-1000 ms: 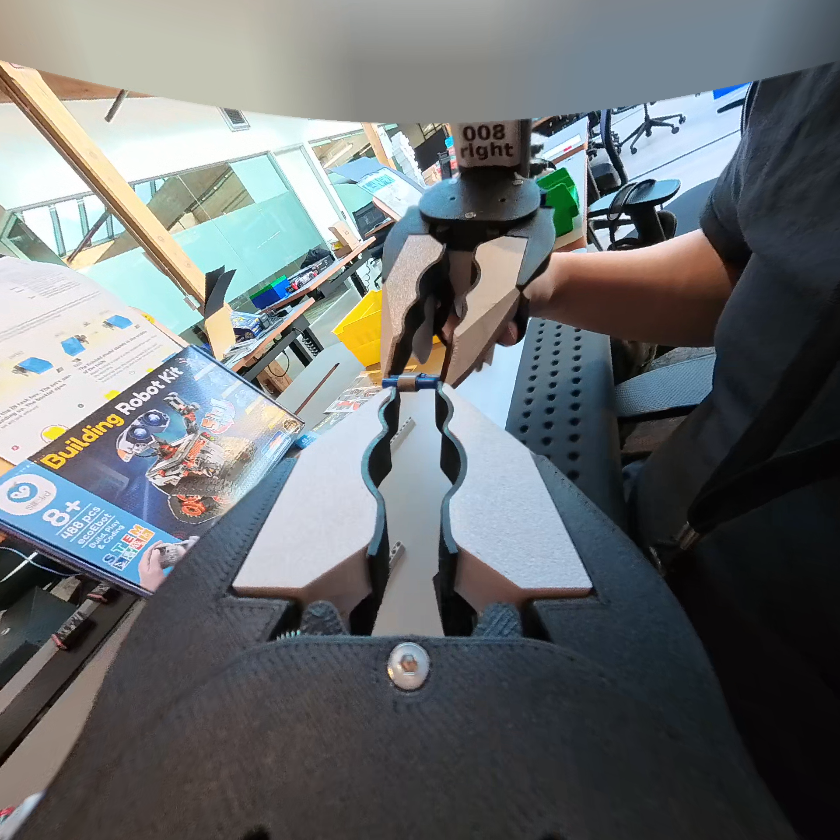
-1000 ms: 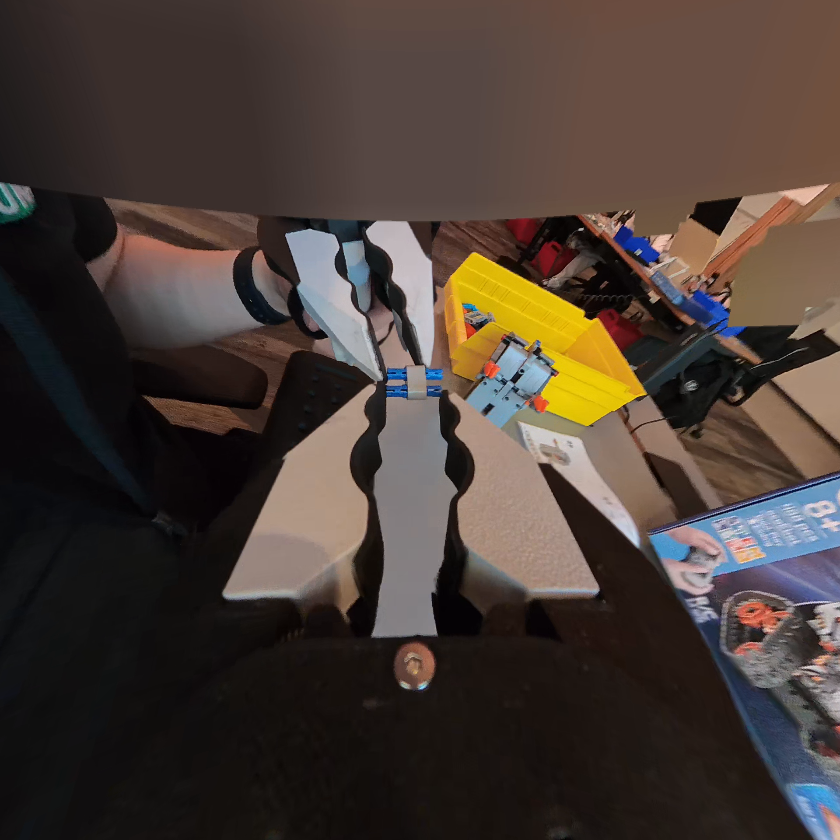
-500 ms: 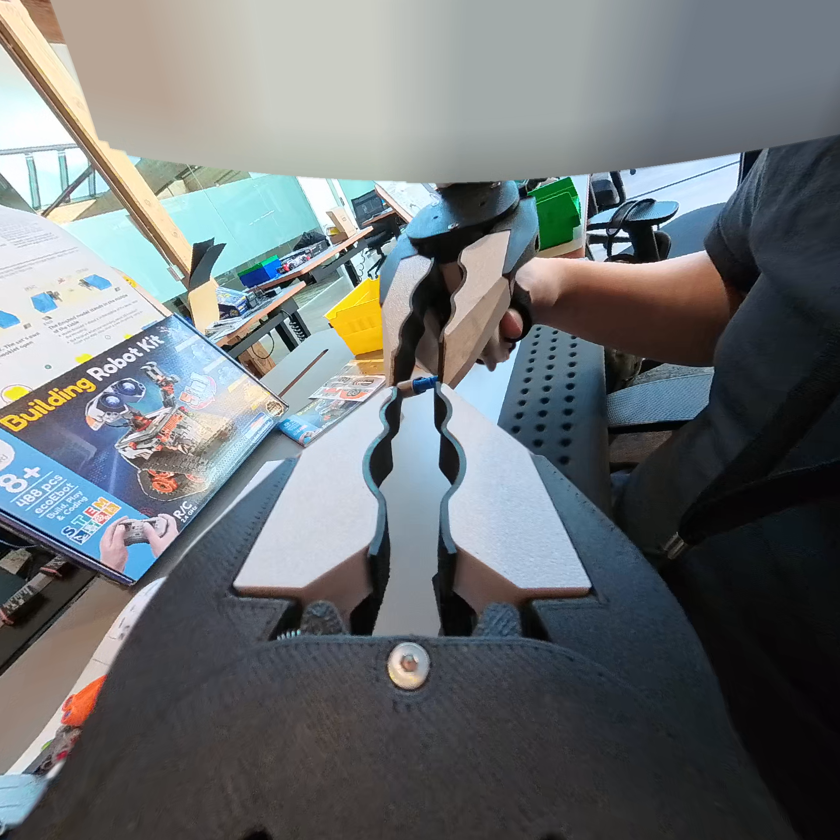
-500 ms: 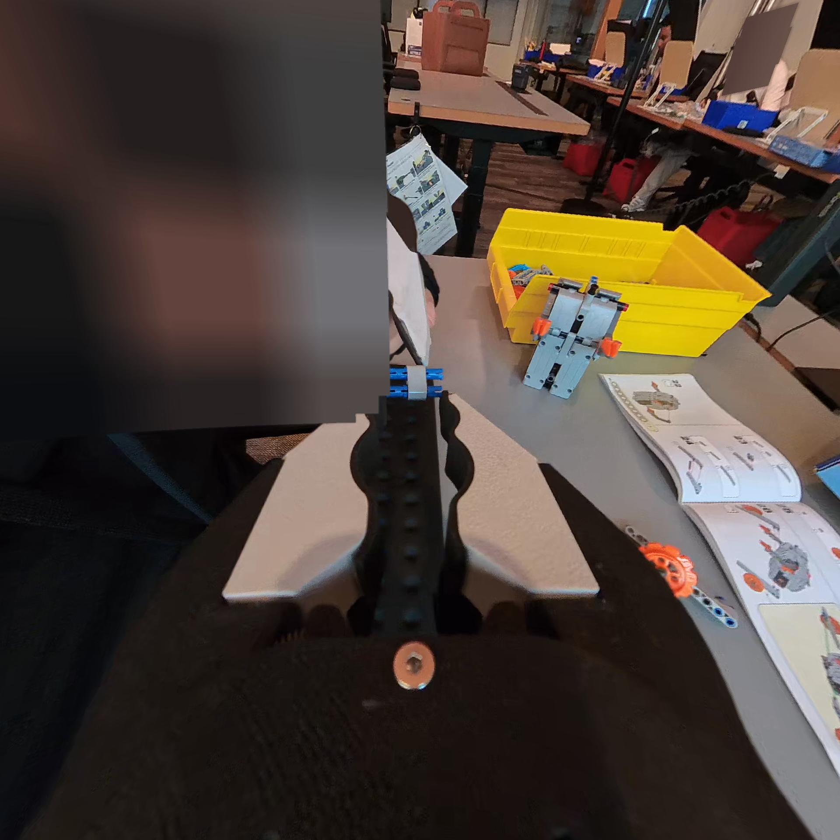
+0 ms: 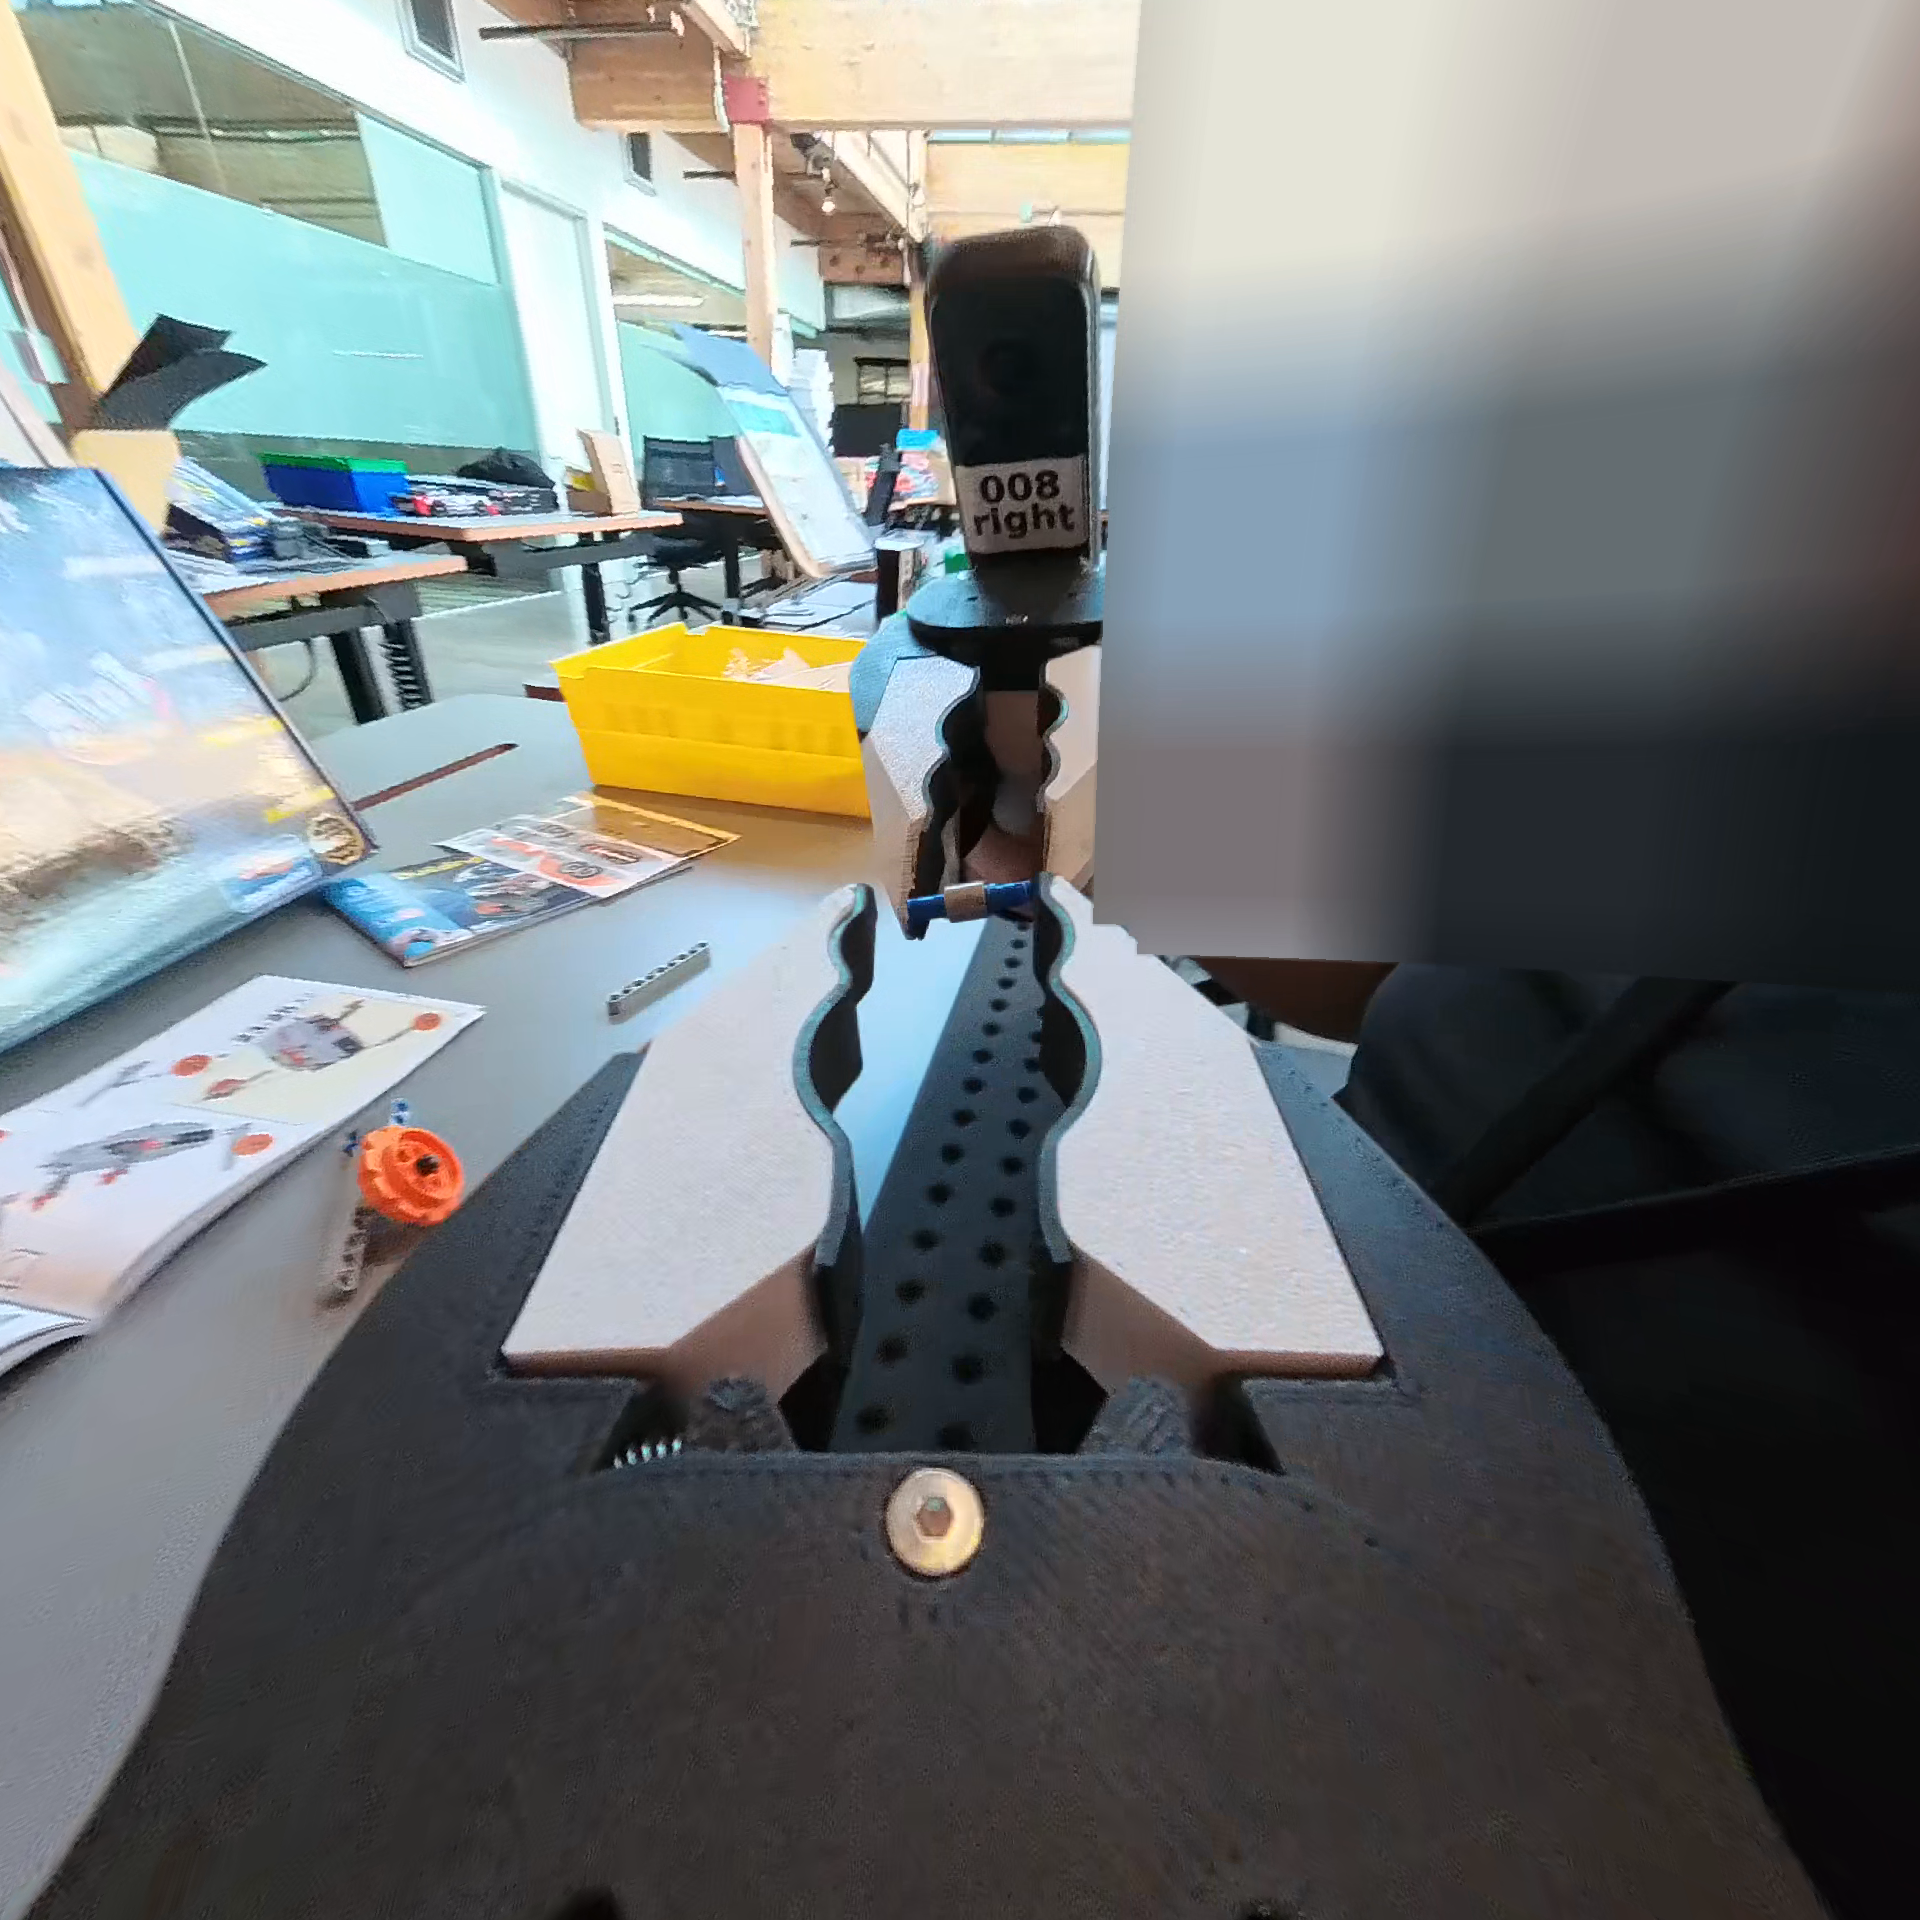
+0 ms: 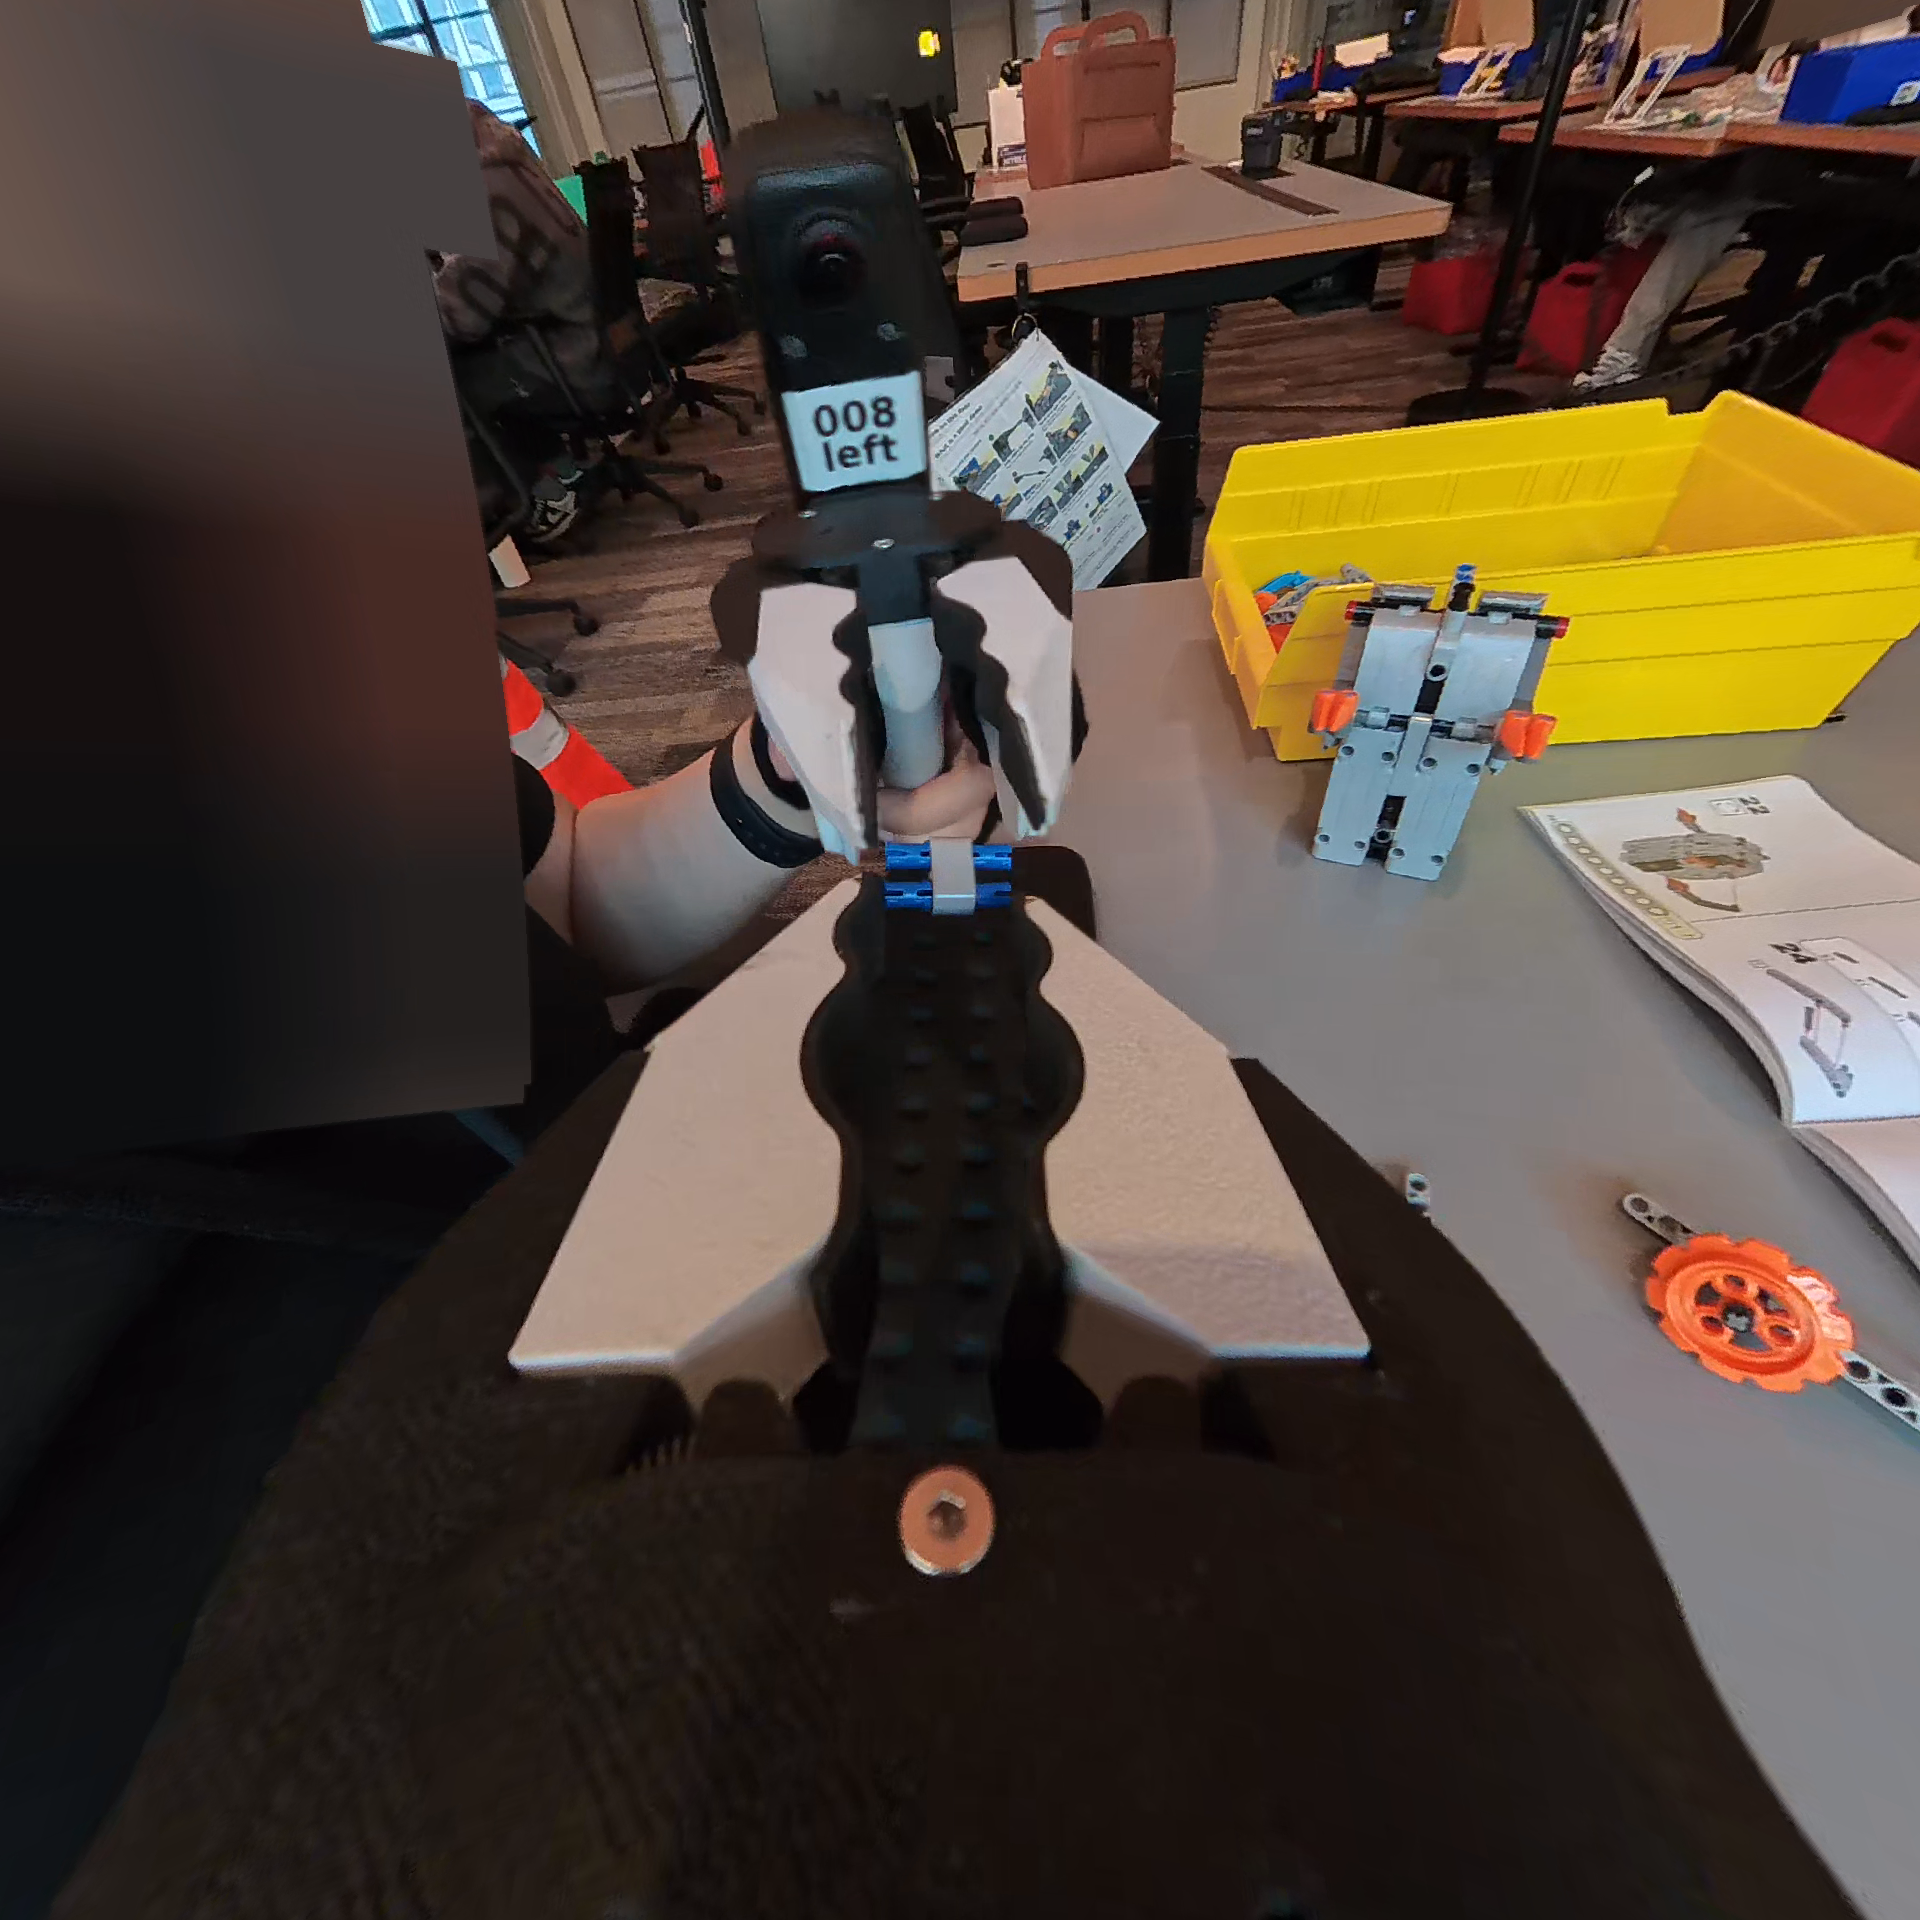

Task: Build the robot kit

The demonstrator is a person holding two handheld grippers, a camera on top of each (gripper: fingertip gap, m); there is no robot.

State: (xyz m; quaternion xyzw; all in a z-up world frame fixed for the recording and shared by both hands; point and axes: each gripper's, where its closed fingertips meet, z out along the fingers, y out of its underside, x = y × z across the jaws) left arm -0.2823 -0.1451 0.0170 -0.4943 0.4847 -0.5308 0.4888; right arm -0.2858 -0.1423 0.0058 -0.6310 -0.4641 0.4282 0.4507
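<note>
The right claw (image 6: 943,899) is clamped on a small connector piece (image 6: 948,878), a grey sleeve carrying 2 blue pins, held above the front edge of the grey surface (image 6: 1351,1039). The left claw (image 5: 956,899) faces it tip to tip. Its fingers stand apart with the piece between their tips: the pin end meets the 3 o'clock finger, and a gap shows at the 9 o'clock finger. A black perforated chair (image 5: 966,1195) lies below both claws. In the right wrist view, a grey block assembly (image 6: 1434,717) with orange knobs stands at 2 o'clock, touching the front wall of a yellow bin (image 6: 1558,540). An open instruction booklet (image 6: 1766,935) lies at 3 o'clock, with an orange gear (image 6: 1745,1314) on a grey beam at 4 o'clock. In the left wrist view, a loose grey beam (image 5: 657,980) lies at 10 o'clock, and a blue kit box (image 5: 104,779) leans at 9 o'clock.
</note>
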